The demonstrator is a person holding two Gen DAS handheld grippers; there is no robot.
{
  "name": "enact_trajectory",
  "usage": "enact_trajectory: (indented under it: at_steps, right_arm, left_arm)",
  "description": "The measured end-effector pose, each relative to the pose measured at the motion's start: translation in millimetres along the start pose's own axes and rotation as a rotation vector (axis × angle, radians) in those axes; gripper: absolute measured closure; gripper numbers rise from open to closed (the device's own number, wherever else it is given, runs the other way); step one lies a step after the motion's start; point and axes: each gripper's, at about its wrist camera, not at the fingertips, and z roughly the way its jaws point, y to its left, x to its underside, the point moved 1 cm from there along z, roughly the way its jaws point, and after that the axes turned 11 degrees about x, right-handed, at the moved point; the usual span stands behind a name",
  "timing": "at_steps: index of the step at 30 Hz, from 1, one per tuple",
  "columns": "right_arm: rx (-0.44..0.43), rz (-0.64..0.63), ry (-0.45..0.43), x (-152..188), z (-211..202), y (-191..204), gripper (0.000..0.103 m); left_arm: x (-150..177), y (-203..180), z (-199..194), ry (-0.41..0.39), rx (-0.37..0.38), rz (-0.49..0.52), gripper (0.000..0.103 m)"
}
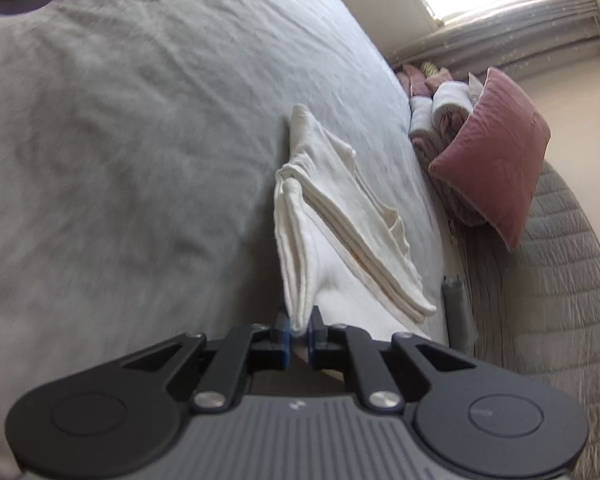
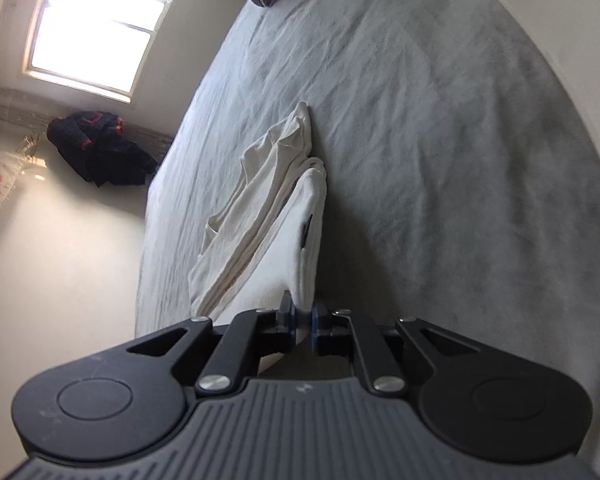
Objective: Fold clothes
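Both tools are clamped on the same white garment (image 1: 332,220) — the left gripper (image 1: 299,334) pinches one near corner between its blue pads, jaws nearly closed, and the right gripper (image 2: 303,318) nips the other corner just as tightly. The cloth hangs in layered folds, its far end trailing onto the grey bedsheet (image 1: 140,140). A pink cushion (image 1: 496,152) sits by the headboard.

cloth (image 1: 340,216): cream-white | bed (image 1: 140,120): plain grey | cushion (image 1: 496,156): dusty pink | fingers (image 1: 286,340): black, blue pads | clothes (image 2: 100,146): dark, red trim
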Motion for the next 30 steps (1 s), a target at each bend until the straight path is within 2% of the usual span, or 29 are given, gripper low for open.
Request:
enact_trajectory:
  at_steps: [6, 9, 12, 13, 14, 16, 17, 18, 22, 25, 27, 28, 30]
  right_arm:
    - [0.054, -0.04, 0.068, 21.7, -10.1, -17.5, 0.094]
    - [0.107, -0.029, 0.094, 24.2, -1.9, -31.9, 0.092]
    - [0.126, -0.014, 0.109, 21.4, 2.0, -39.4, 0.09]
    - [0.124, -0.011, 0.113, 19.5, 2.0, -39.6, 0.087]
    - [0.124, -0.017, 0.115, 17.2, 0.8, -38.4, 0.085]
    - [0.13, -0.06, 0.085, 9.2, -6.5, -31.4, 0.071]
    - [0.132, -0.072, 0.051, 4.5, -10.2, -27.9, 0.056]
    - [0.134, -0.085, 0.018, -0.2, -13.3, -24.2, 0.054]
    - [0.138, -0.175, -0.074, -14.8, -6.5, -3.1, 0.054]
    - [0.161, -0.278, -0.16, -11.0, 2.8, -0.1, 0.054]
    - [0.177, -0.338, -0.214, -7.8, 14.0, -0.2, 0.056]
    - [0.177, -0.367, -0.233, -6.0, 19.3, -2.1, 0.058]
    - [0.174, -0.42, -0.26, -0.9, 28.1, -3.2, 0.068]
  left_arm:
    - [29.4, 14.9, -9.8, 0.074, -0.041, 0.037, 0.095]
    - [33.5, 27.4, -0.5, 0.1, -0.08, 0.025, 0.095]
    - [29.8, 28.6, 1.2, 0.128, -0.082, 0.025, 0.091]
    - [26.5, 27.2, 1.1, 0.129, -0.082, 0.033, 0.086]
    - [21.9, 24.6, 0.8, 0.122, -0.082, 0.048, 0.073]
    - [12.7, 19.5, 0.2, 0.108, -0.084, 0.078, 0.058]
    - [8.1, 17.0, -0.1, 0.1, -0.085, 0.093, 0.056]
    - [3.5, 14.4, -0.4, 0.093, -0.086, 0.108, 0.055]
    - [-11.9, 3.5, 14.1, 0.053, -0.081, 0.17, 0.056]
    - [-13.6, -3.6, 35.1, 0.0, -0.129, 0.26, 0.057]
    - [-11.4, -0.9, 40.4, -0.037, -0.143, 0.31, 0.062]
    - [-9.8, 1.6, 41.7, -0.055, -0.146, 0.332, 0.07]
    - [-9.3, 5.3, 45.4, -0.09, -0.153, 0.365, 0.078]
